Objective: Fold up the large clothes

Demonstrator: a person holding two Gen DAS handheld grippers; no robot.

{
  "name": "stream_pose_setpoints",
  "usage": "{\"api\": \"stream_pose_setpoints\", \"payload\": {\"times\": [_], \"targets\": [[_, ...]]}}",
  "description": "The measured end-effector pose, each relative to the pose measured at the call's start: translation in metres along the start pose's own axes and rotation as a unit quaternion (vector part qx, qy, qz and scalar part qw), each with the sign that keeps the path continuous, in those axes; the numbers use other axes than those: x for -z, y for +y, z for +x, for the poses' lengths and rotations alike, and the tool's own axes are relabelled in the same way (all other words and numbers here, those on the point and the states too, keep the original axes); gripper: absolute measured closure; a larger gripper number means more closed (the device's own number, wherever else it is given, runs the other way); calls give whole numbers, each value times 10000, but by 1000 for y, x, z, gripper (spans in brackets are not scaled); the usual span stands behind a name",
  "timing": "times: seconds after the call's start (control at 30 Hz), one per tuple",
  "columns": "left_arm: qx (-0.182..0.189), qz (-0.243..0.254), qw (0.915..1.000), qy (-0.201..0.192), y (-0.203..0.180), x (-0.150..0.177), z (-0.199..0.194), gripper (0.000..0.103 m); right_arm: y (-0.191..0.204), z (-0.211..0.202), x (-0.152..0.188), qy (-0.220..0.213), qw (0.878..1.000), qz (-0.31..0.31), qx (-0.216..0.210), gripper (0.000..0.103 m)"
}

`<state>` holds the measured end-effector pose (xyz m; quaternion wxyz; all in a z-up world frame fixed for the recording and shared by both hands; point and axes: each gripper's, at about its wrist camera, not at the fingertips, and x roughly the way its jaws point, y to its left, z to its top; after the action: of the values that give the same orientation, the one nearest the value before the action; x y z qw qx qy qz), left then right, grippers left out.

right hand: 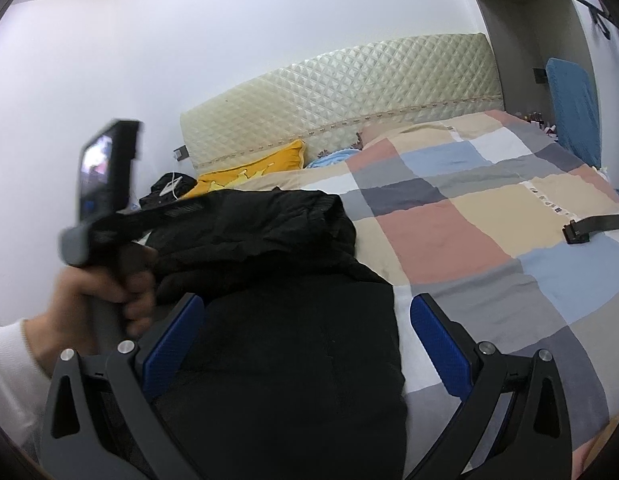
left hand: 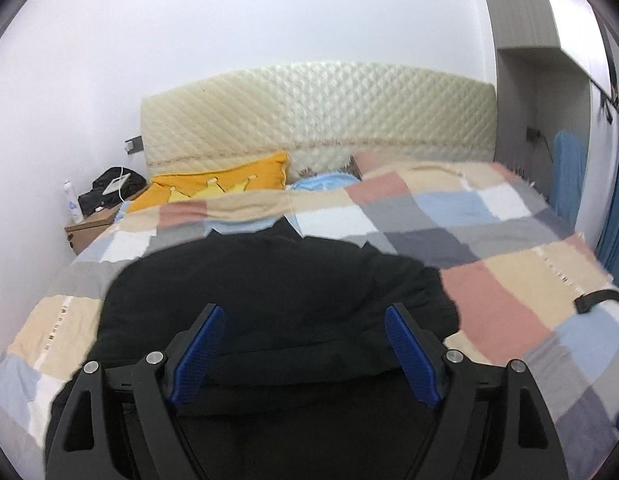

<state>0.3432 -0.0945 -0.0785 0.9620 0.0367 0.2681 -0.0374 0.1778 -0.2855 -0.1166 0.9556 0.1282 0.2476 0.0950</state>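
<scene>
A black jacket (left hand: 277, 292) lies bunched on the near left part of a bed (left hand: 509, 280) covered with a patchwork blanket of beige, pink, blue and grey squares. It looks padded and thick, rumpled rather than flat, with one part heaped toward the far side and a smoother panel reaching toward the near edge of the bed.

The left hand-held gripper (left hand: 305, 320) hovers over the near part of the jacket with its blue-padded jaws spread wide, holding nothing. The right hand-held gripper (right hand: 307, 322) is likewise wide open and empty, its left jaw over the jacket's near panel and its right jaw over bare blanket just beside the jacket's right edge. In the right wrist view, the person's left hand (right hand: 89, 292) is seen gripping its tool's handle against the jacket's left side.

The step in hand appears to be lining up for a grasp, with no neat fold made yet. The next move likely calls for each gripper to close on an edge or corner of the jacket, so it can be spread flat. The thick padding may resist a clean pinch.
</scene>
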Motion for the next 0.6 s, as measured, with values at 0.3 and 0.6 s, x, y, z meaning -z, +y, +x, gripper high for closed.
{"api": "stream_pose_setpoints", "payload": {"times": [0.3, 0.6], "targets": [[143, -407, 9989, -162, 41, -21, -101, 21, 18, -10, 0, -52, 9995, -318, 55, 1], [256, -593, 9979, -89, 84, -1, -191, 21, 22, -25, 1, -119, 9990, -353, 250, 1]]}}
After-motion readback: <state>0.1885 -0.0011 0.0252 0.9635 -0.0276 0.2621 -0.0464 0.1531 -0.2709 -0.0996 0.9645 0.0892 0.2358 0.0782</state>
